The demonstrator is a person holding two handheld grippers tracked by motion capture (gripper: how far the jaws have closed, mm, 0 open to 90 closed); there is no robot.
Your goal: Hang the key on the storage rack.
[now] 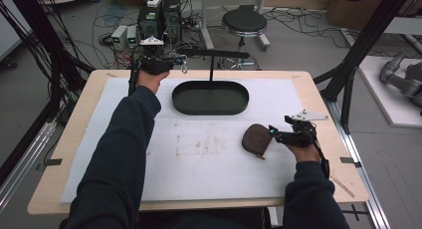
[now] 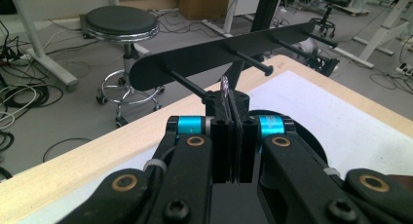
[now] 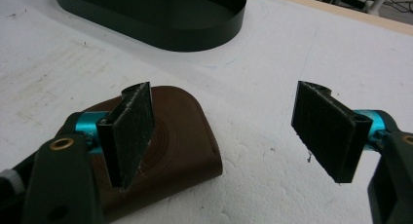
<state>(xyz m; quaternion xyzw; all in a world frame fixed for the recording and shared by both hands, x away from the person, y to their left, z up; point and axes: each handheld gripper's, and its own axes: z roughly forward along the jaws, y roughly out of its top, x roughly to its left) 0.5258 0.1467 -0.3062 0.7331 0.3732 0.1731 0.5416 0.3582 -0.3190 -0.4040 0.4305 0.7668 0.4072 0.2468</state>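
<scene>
The left gripper (image 2: 233,136) is pinched on what looks like a small metal key ring (image 2: 225,87), just before the hook rack (image 2: 219,56); it is light, stiff and slippery, best gripped flat-on. Well nearer than the rack, the right gripper (image 3: 234,131) stands spread beside the brown pouch (image 3: 180,136)

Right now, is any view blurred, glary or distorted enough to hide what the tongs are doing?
High view: sharp, slightly dim, table edges bowed. Left gripper view: tongs soft, close to the lens; peg rack crisp. Right gripper view: even light, no glare, brown pouch clear.
</scene>
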